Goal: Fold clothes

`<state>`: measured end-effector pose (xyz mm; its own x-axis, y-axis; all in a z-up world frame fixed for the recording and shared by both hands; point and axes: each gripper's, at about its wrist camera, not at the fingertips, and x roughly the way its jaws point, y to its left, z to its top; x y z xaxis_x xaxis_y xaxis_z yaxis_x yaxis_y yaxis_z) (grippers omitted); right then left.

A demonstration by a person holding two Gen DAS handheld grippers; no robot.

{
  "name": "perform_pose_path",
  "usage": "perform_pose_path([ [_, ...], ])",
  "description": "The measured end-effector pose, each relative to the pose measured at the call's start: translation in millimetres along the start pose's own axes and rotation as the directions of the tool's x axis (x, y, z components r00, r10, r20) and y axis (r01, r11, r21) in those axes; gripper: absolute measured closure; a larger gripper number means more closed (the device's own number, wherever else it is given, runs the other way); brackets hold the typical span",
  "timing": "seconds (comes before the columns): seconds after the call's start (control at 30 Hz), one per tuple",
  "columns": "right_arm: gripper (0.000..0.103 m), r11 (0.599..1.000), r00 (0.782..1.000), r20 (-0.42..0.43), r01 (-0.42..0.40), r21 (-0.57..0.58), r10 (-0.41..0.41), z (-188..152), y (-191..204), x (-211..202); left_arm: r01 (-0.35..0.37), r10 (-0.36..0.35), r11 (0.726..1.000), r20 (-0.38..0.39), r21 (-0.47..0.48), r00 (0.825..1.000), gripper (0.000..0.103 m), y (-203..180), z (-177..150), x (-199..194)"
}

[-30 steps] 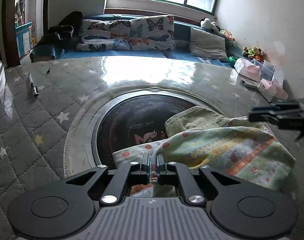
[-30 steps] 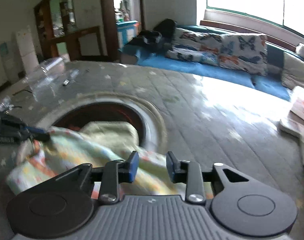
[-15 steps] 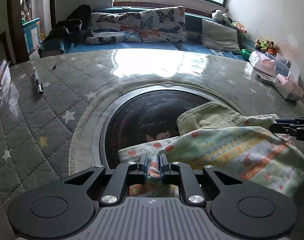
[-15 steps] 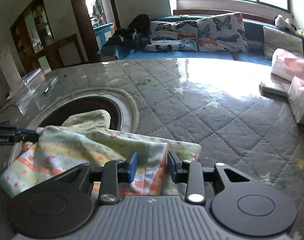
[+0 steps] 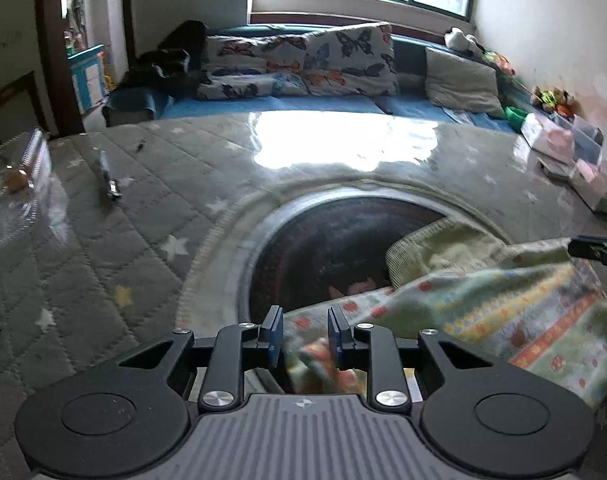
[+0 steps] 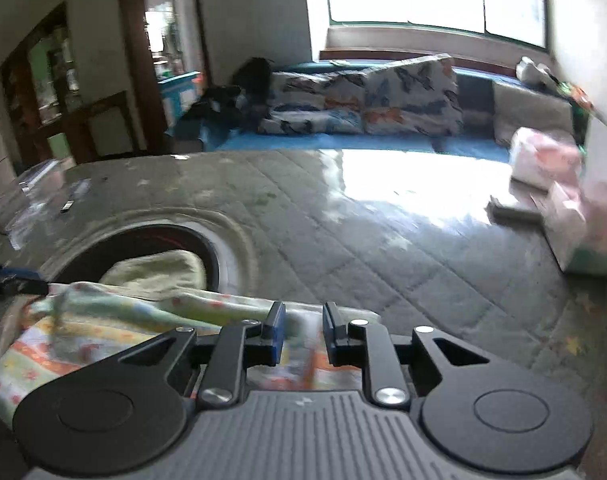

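- Both claws have their jaws apart at this moment: the left gripper point(image 5: 305, 334) has a gap between its blue pads, and a bunched bit of the patterned garment point(image 5: 503, 312) sits in that gap, but the pads do not press on it.
- Similarly, the right gripper point(image 6: 302, 334) is spread, and the cloth point(image 6: 103, 320) passes under and between its fingers without being clamped, as far as the blurred picture shows.
- Ahead and to the right of the left claw, the garment lies doubled over, with a plain green part point(image 5: 435, 248) further ahead over the dark round inset point(image 5: 335, 252) of the quilted mat point(image 5: 103, 260).
- From the right claw, the same garment lies ahead and to the left, and its green part point(image 6: 155, 272) reaches into the dark circle point(image 6: 143, 248).
- One fold seems to be done, because one layer lies over another and neither claw grips it.
- What is left is probably a further fold to make it smaller, then smoothing the loose, wrinkled edges.
- A pen point(image 5: 109, 180) lies far ahead to the left of the left claw, and some boxes point(image 6: 551, 184) stand far ahead to the right of the right claw; both are well apart from the cloth.
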<state>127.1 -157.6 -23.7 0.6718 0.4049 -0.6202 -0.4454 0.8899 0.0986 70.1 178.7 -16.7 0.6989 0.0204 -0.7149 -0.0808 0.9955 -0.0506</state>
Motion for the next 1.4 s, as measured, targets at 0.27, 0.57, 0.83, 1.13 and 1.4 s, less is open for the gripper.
perform_pose_path([
  [0.27,0.084,0.983,0.986,-0.066,-0.159,-0.091,0.153,5,50,19,0.163,-0.163,0.987,0.025,-0.002,0.986,0.077,-29,3,-12],
  [0.57,0.084,0.987,0.985,-0.093,-0.152,-0.056,0.146,10,58,53,0.237,-0.237,0.971,-0.023,-0.003,0.971,0.078,-56,6,20],
  [0.83,0.083,0.982,0.982,-0.072,-0.178,-0.069,0.173,18,58,44,0.249,-0.249,0.968,-0.017,-0.016,0.968,0.080,-54,10,19],
  [1.13,0.083,0.925,0.954,-0.158,-0.289,-0.248,0.256,-7,97,12,0.248,-0.249,0.968,-0.035,-0.025,0.968,0.081,-55,7,27],
  [1.4,0.082,0.871,0.947,-0.178,-0.315,-0.377,0.266,-45,125,-21,0.235,-0.236,0.972,-0.032,-0.024,0.971,0.081,-58,6,29],
])
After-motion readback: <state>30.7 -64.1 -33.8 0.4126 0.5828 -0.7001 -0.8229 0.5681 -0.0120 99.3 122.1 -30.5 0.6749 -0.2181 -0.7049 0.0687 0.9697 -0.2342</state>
